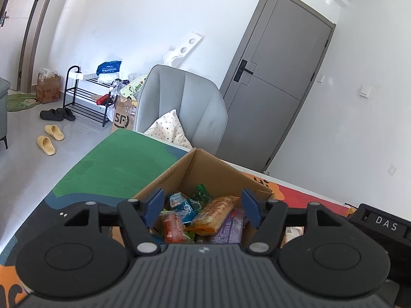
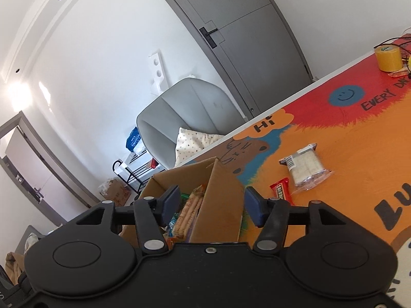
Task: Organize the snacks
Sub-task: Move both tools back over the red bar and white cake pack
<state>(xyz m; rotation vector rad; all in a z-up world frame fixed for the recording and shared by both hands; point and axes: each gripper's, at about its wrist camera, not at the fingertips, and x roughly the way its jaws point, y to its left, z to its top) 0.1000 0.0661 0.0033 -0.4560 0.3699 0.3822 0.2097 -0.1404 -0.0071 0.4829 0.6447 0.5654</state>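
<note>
An open cardboard box point(image 1: 205, 169) stands on the colourful table mat and holds several snack packets, among them an orange cracker pack point(image 1: 214, 213) and a red packet point(image 1: 174, 227). My left gripper point(image 1: 203, 205) is open and empty just above the box's near side. My right gripper point(image 2: 210, 204) is open and empty, its jaws straddling the box's right wall point(image 2: 221, 205). On the mat to the right of the box lie a clear pack of white wafers point(image 2: 305, 166) and a small red bar point(image 2: 281, 192).
A yellow tape roll point(image 2: 388, 57) and cables sit at the mat's far corner. A grey armchair point(image 1: 185, 102) with a cushion stands behind the table edge. A grey door point(image 1: 277, 77), shoe rack point(image 1: 87, 95) and slippers are beyond.
</note>
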